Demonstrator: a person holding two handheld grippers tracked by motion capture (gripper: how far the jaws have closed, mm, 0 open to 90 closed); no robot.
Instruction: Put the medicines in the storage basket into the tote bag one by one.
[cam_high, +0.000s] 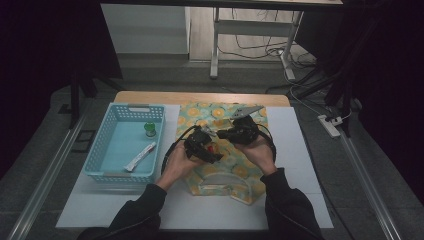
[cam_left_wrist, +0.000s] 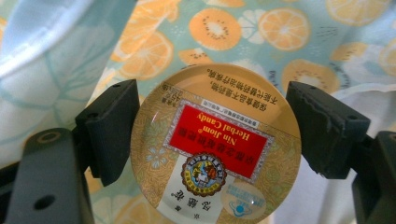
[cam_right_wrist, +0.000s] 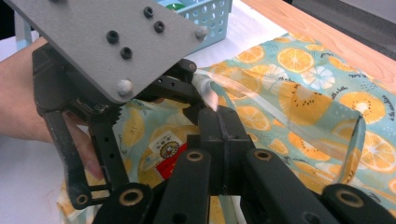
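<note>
Left gripper (cam_high: 204, 146) grasps a round herbal candy tin (cam_left_wrist: 215, 144), its two black jaws pressing the tin's rim from opposite sides; the left gripper view shows the tin's gold lid with its red label upside down, and the fruit-print cloth bag (cam_high: 222, 150) spread behind it. Seen from the high view, this gripper sits over the middle of the bag, the tin showing as a small red and gold spot (cam_high: 212, 149) at its tip, just above the cloth. Right gripper (cam_high: 239, 133) is clenched on a clear plastic handle strap (cam_right_wrist: 261, 100) of the bag: in the right gripper view its jaws (cam_right_wrist: 222, 128) stand pressed together with the strap running out from between them and arching over the printed cloth. That view also shows the tin (cam_right_wrist: 169, 154) low against the bag, just beside the closed jaws, under the other gripper's grey plate (cam_right_wrist: 112, 42). Both hands meet over the bag, the right gripper at the upper half of the bag and the left one just beside it, toward the bag's left edge. Left of the bag, well apart from both grippers, stands a light blue basket (cam_high: 111, 150) holding a small green-capped bottle (cam_high: 149, 129) and a white tube (cam_high: 140, 156). Bag and basket rest on a white mat (cam_high: 295, 150) over the wooden table (cam_high: 200, 97).
</note>
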